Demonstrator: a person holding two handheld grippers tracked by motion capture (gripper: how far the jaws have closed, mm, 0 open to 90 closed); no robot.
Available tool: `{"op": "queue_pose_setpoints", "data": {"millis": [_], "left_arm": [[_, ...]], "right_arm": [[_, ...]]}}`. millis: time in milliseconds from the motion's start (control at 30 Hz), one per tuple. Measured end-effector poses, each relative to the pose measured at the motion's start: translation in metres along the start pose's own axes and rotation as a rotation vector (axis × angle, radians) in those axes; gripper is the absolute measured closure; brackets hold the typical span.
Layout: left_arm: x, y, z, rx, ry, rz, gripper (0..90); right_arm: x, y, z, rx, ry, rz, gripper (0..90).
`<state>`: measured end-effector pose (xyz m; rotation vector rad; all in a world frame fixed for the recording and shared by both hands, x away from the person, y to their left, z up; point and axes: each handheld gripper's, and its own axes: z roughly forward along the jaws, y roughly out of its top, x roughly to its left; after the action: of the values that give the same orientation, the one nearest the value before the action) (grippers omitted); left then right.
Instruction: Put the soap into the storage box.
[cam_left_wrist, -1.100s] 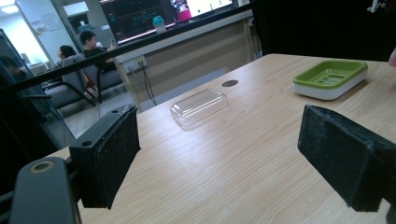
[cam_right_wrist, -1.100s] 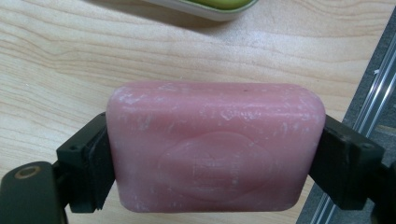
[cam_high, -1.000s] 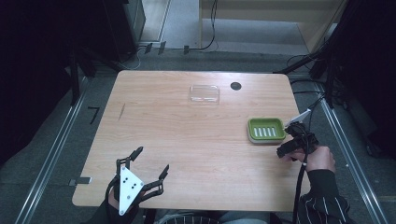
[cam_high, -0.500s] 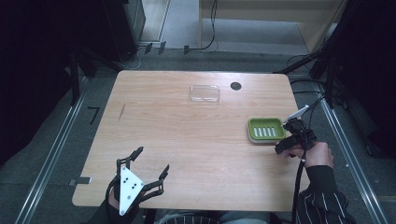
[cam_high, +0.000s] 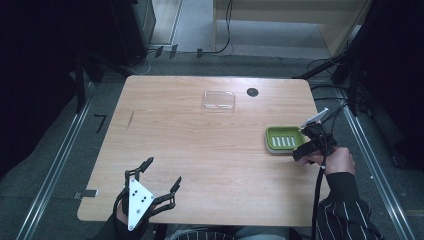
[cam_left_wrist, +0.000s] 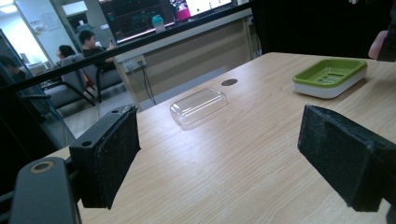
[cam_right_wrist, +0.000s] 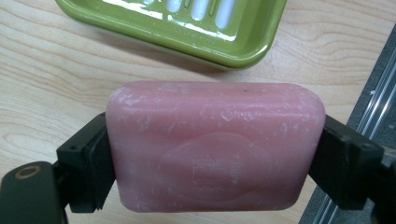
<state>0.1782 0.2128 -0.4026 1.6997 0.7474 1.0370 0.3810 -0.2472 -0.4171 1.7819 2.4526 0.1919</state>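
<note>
soap sits clamped in your right gripper, green soap dish at frame top. a slick bar could slip out. your left gripper gapes empty.

The pink soap bar sat clamped by its two short ends between the black jaws of the right tongs, broad face up toward the camera, scuffed with whitish marks and stamped with a faint oval. It hung above the worktop, just short of the green soap dish. That dish, glossy green on a white base with white slots in its floor, lay flat near the worktop's right edge, nothing in it. The clear plastic lid rested dome-up toward the far side, well apart from the dish, beside a dark round hole.
</note>
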Motion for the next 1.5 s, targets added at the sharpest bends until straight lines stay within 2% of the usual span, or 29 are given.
{"op": "queue_pose_setpoints", "data": {"millis": [667, 1500], "left_arm": [[0.0, 0.0, 0.0, 0.0, 0.002, -0.001, 13.1], [0.0, 0.0, 0.0, 0.002, 0.002, 0.002, 13.1]], "right_arm": [[0.001, 0.016, -0.004, -0.009, -0.003, -0.023, 14.0], [0.0, 0.036, -0.004, -0.017, 0.006, -0.028, 14.0]]}}
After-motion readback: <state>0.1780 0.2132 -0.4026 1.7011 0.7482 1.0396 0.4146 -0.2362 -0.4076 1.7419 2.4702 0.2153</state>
